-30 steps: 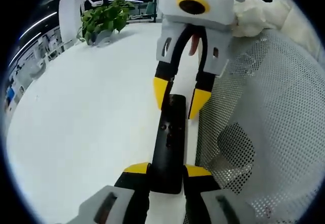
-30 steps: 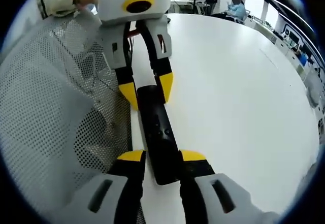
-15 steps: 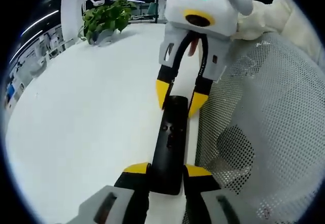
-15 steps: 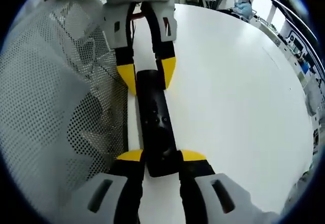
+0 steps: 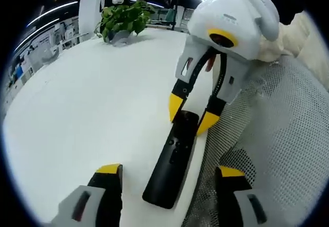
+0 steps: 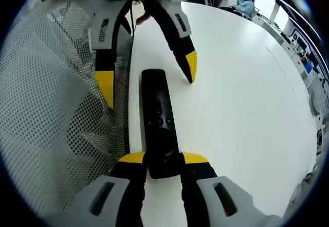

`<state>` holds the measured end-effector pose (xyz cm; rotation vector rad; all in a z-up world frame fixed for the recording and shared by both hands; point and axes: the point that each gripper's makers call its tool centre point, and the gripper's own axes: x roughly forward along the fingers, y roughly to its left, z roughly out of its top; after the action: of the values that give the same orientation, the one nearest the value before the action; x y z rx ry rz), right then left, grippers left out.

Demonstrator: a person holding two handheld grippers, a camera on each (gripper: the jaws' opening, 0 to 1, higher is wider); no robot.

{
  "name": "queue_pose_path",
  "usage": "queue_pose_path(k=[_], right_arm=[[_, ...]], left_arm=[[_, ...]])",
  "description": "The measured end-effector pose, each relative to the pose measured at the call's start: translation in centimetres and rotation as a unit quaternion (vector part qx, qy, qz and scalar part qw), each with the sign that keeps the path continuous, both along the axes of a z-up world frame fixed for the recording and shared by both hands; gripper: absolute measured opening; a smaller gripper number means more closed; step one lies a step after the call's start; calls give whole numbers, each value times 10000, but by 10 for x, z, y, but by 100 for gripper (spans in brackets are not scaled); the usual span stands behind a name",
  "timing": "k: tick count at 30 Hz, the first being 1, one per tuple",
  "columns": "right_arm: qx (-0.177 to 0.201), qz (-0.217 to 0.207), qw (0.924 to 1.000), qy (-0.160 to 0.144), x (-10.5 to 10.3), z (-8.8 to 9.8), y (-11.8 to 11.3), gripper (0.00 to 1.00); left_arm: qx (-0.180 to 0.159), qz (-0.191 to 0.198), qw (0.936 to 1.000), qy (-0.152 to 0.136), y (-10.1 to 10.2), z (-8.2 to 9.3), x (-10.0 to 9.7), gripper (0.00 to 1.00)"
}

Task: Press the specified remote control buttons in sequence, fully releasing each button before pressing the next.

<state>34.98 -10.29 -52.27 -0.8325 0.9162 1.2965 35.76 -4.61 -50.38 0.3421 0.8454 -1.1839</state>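
The right gripper (image 6: 163, 158) is clamping the near end of the black remote control (image 6: 158, 128). The left gripper (image 5: 167, 178), jaws spread apart, is straddling its other end without touching it. The remote is lying along the white table's (image 5: 92, 108) edge, beside a white mesh garment (image 6: 51, 114).

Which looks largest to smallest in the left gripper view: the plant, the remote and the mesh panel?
1. Mesh panel, spreading over the view's right side.
2. Remote, a long black bar.
3. Plant, small at the table's far edge.
The plant lies farthest from the camera, so its true size against the remote is unsure.
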Motion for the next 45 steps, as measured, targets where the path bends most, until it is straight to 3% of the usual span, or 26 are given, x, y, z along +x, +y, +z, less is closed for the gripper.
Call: queue_pose_path(k=[2,4,10,20,25,27,33,35,39,45], right_arm=[[1,-9,10000,3,0,0,0,25],[1,-14,10000,5,0,0,0,25],[19,-47,10000,20,1,0,0,25],[36,-116,9999,42,1,0,0,25],[47,-147,9999,60,1,0,0,25],[65,-172,9998,76,1,0,0,25],[103,-199,9997,89,2,1,0,25],[104,-197,9997,85,2,1,0,25],[104,-202,9997,84,2,1,0,25],[129,-232,9996,94,3,1,1,25]], left_arm=[[-142,94,9998,-120,-3,5,5,98],[-234,143,9995,-130,-5,10,6,100],[-445,280,9984,-222,-6,23,12,100],[-722,695,9916,-813,0,51,35,100],[-914,937,9851,-1117,9,76,39,100],[-874,980,9810,-1428,15,89,43,100],[-1114,1306,9687,-1791,32,126,41,100],[-1207,1509,9613,-1961,44,138,36,100],[-1113,1832,9518,-2194,68,146,26,100],[-1097,2498,9316,-2401,101,149,14,100]])
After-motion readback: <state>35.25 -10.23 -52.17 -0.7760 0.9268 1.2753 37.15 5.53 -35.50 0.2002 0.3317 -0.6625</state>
